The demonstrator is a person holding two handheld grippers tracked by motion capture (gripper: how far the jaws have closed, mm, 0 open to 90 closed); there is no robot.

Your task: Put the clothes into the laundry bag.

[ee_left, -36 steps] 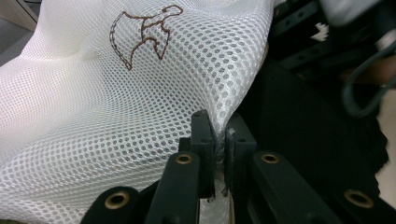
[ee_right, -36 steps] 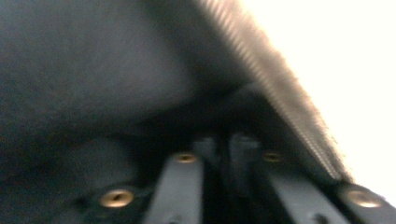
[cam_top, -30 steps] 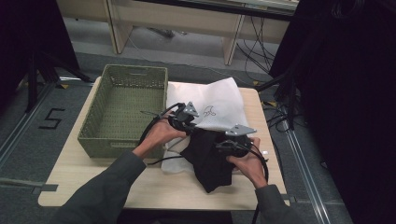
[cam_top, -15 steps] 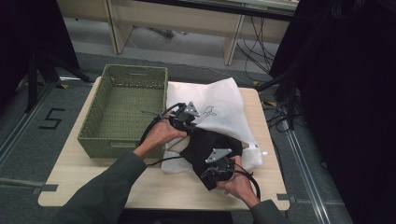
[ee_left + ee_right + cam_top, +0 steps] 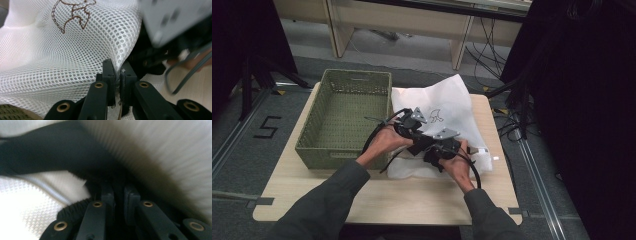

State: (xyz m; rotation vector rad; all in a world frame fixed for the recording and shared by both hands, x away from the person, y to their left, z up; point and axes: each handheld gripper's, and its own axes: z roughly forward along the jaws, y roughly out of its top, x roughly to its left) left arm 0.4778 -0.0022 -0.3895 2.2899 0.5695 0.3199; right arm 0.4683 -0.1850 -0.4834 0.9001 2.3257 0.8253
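Note:
A white mesh bag [image 5: 453, 100] with a stitched bird [image 5: 72, 15] lies on the wooden table [image 5: 387, 197]. My left gripper [image 5: 413, 124] is shut on the bag's edge [image 5: 117, 72], lifting it into a fold. My right gripper [image 5: 438, 145] is right beside the left one, pushed under the lifted mesh. It is shut on a black garment [image 5: 50, 155], which runs off to the left between white mesh layers [image 5: 30, 207]. A small dark bit of the garment [image 5: 421, 146] shows between the hands. The right gripper's grey plate [image 5: 175, 17] looms close in the left gripper view.
A green woven basket [image 5: 307, 146] stands at the table's left, next to the bag. Black cables [image 5: 377, 131] loop from the grippers across the table. Dark curtains and cables sit off the right edge. Bare wood lies along the front.
The right gripper has carried the black garment from the table's front right up and left into the bag's mouth. Most of the garment is now hidden under the mesh. The left gripper held still.

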